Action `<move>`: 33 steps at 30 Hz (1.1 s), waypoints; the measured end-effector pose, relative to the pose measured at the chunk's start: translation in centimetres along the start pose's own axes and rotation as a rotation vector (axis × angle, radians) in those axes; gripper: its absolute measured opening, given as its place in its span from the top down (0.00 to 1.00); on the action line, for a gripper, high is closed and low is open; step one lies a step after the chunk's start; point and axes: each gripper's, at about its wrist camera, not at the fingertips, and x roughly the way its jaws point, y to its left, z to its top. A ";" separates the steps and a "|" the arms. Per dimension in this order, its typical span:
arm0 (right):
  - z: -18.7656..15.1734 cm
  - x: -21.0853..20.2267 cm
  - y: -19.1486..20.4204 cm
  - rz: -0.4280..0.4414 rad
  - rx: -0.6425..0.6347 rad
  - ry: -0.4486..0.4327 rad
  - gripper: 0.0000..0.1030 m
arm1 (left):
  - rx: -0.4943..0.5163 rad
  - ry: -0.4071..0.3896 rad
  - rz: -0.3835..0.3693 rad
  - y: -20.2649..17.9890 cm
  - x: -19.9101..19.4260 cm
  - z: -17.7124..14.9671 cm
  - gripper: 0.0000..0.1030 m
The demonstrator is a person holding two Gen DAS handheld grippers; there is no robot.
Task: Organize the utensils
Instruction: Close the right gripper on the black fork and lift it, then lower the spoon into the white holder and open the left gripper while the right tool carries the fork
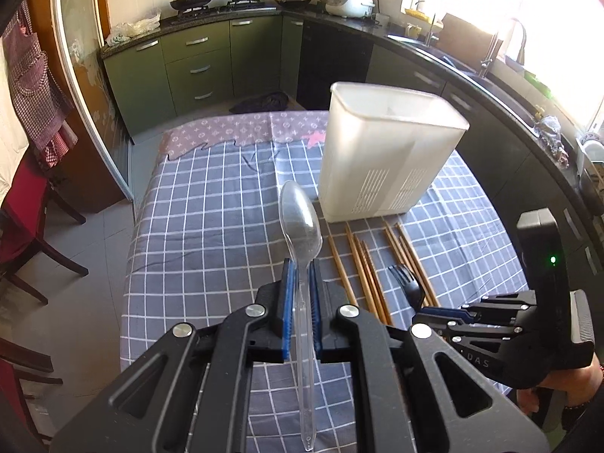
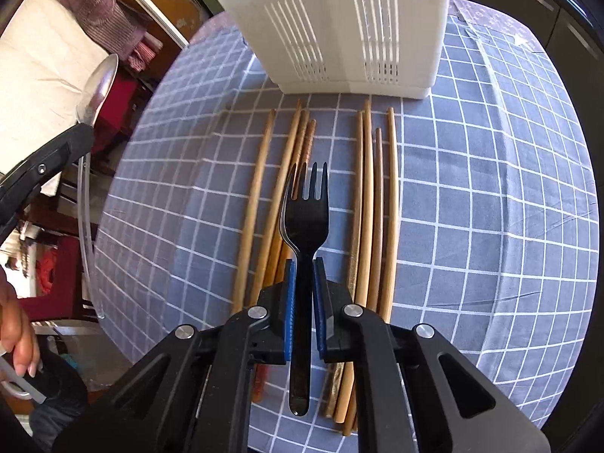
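Note:
My left gripper (image 1: 301, 264) is shut on the handle of a clear plastic spoon (image 1: 300, 219), which is lifted above the checked tablecloth with its bowl toward the white utensil holder (image 1: 385, 151). My right gripper (image 2: 304, 264) is shut on the handle of a black plastic fork (image 2: 306, 211), its tines pointing toward the white utensil holder (image 2: 339, 22). Several wooden chopsticks (image 2: 372, 204) lie on the cloth under and beside the fork. In the left wrist view the right gripper (image 1: 419, 311) sits low at the right, over the chopsticks (image 1: 362, 268). The spoon (image 2: 99, 87) shows at the left in the right wrist view.
The table wears a blue-grey checked cloth (image 1: 211, 207) and drops off at its left edge toward a tiled floor. Dark wooden chairs (image 1: 34, 234) stand at the left. Green kitchen cabinets (image 1: 196, 64) and a dark counter curve behind and to the right.

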 end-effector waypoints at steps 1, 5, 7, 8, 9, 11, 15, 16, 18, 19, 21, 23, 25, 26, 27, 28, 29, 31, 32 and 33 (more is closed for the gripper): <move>-0.2 -1.1 -0.2 0.031 0.000 -0.030 0.91 | -0.001 -0.026 -0.011 -0.1 -0.8 0.8 0.92; -1.4 -4.6 -1.4 0.127 -0.001 -0.132 0.91 | -0.013 -0.156 -0.066 -1.1 -3.5 5.1 0.92; -2.2 -5.9 -1.9 0.159 0.005 -0.163 0.91 | -0.023 -0.256 -0.086 -2.0 -4.6 7.6 0.92; -2.6 -6.4 -2.4 0.171 0.006 -0.173 0.91 | -0.030 -0.305 -0.100 -2.4 -4.9 8.8 0.92; -3.1 -6.7 -2.7 0.181 0.006 -0.183 0.91 | -0.037 -0.355 -0.105 -2.7 -5.1 10.0 0.92; -4.0 -7.8 -3.9 0.202 0.008 -0.202 0.91 | -0.048 -0.446 -0.114 -3.6 -4.9 12.0 0.92; -4.6 -8.3 -4.5 0.224 0.014 -0.240 0.91 | -0.050 -0.563 -0.111 -5.2 -2.4 14.6 0.92; -4.7 -8.6 -4.8 0.228 0.017 -0.252 0.90 | -0.047 -0.579 -0.098 -5.6 -1.8 15.0 0.92; -4.7 -9.4 -5.4 0.235 0.023 -0.270 0.91 | -0.040 -0.612 -0.064 -6.2 -0.2 15.4 0.92; -4.7 -9.6 -5.6 0.235 0.023 -0.279 0.90 | -0.032 -0.621 -0.052 -6.4 0.5 15.5 0.92; -4.5 -10.0 -5.8 0.228 0.020 -0.297 0.91 | -0.023 -0.626 -0.033 -6.8 1.9 15.5 0.92; -4.4 -10.4 -6.0 0.225 0.013 -0.311 0.91 | -0.019 -0.615 -0.027 -6.9 3.3 15.3 0.92; -4.2 -10.7 -5.9 0.227 0.001 -0.321 0.90 | -0.012 -0.593 -0.025 -7.1 4.4 14.7 0.92; -4.1 -10.9 -5.7 0.228 -0.004 -0.326 0.91 | -0.009 -0.584 -0.025 -7.1 4.9 14.4 0.92; -3.9 -11.2 -5.6 0.227 -0.009 -0.333 0.91 | -0.006 -0.576 -0.028 -7.1 5.2 14.1 0.92; -3.7 -11.5 -5.4 0.226 -0.015 -0.341 0.91 | -0.002 -0.568 -0.030 -6.9 5.5 13.7 0.92; -3.5 -11.7 -5.3 0.223 -0.020 -0.348 0.91 | 0.000 -0.562 -0.030 -6.8 5.6 13.3 0.92; -2.9 -12.6 -4.9 0.218 -0.030 -0.370 0.90 | 0.002 -0.544 -0.037 -6.7 5.9 12.9 0.86; -2.5 -13.1 -4.7 0.209 -0.035 -0.387 0.90 | 0.003 -0.533 -0.043 -6.5 5.9 12.7 0.84; -2.1 -13.7 -4.5 0.199 -0.040 -0.407 0.90 | 0.004 -0.526 -0.051 -6.3 5.8 12.5 0.83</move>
